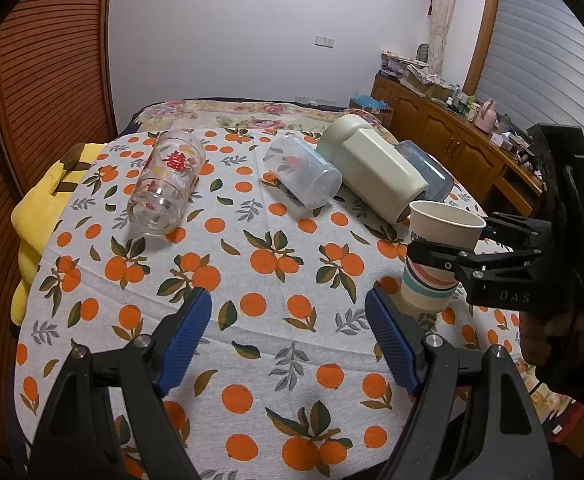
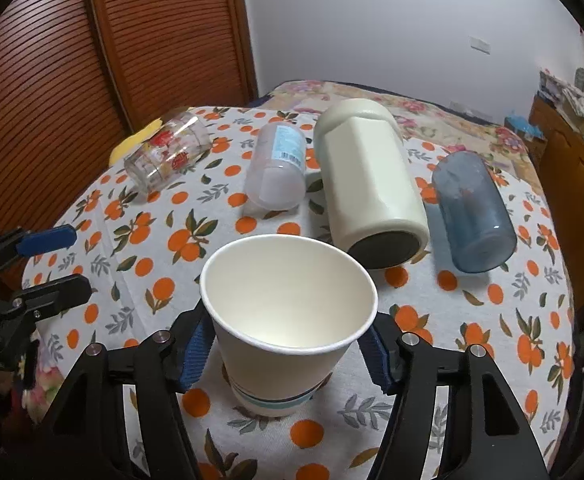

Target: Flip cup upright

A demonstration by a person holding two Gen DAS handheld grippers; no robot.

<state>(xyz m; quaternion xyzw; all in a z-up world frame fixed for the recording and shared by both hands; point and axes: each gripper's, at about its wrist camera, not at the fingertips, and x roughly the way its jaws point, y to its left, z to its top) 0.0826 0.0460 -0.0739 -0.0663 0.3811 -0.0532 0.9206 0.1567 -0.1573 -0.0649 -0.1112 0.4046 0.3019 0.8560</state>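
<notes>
Cup stands upright at frame centre, pinched by the right gripper; left gripper spread wide, holding nothing.

A plain white wall fills the back of the room, with a white switch plate on it. On the left stands a reddish-brown louvred wooden door. Along the right runs a low brown wooden cabinet topped with clutter, under a grey slatted blind and a pale patterned curtain.
</notes>
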